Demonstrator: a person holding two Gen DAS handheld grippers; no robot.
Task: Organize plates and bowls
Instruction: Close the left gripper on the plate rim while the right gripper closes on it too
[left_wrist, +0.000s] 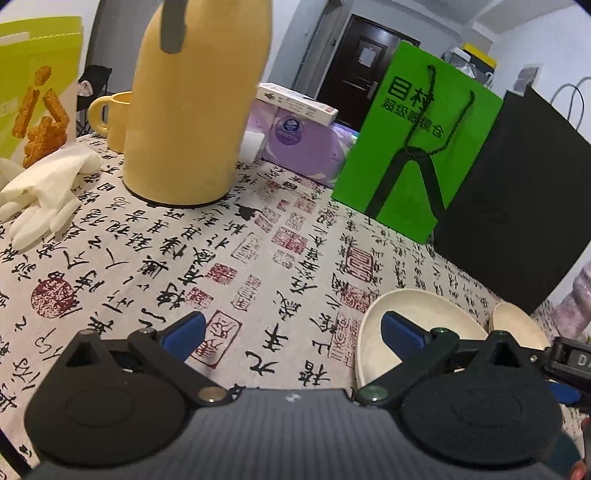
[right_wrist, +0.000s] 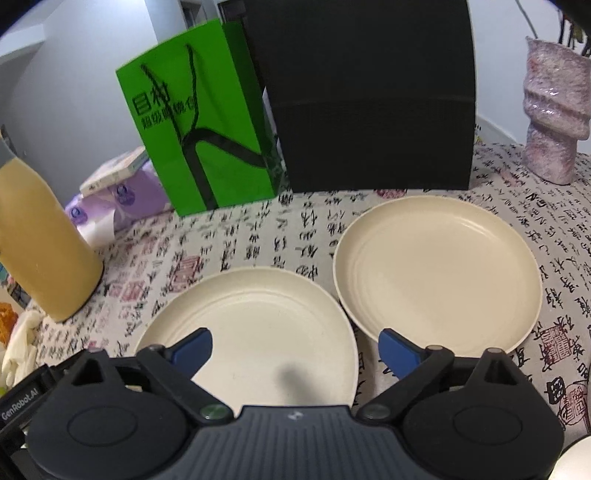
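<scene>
A: The right gripper (right_wrist: 295, 350) tilts down over the near round cream plate (right_wrist: 251, 325), blue fingers (right_wrist: 194, 349) spread wide, nothing between them.

B: And the left gripper (left_wrist: 293, 332)?

A: Also wide, empty, over the calligraphy-print desk (left_wrist: 166, 258).

B: How will the plates handle?

A: Light, stiff, smooth, probably plastic, though that's hard to tell. Pinch the raised rim. The second cream plate (right_wrist: 439, 266) lies just beside the first, rims seemingly touching.
</scene>
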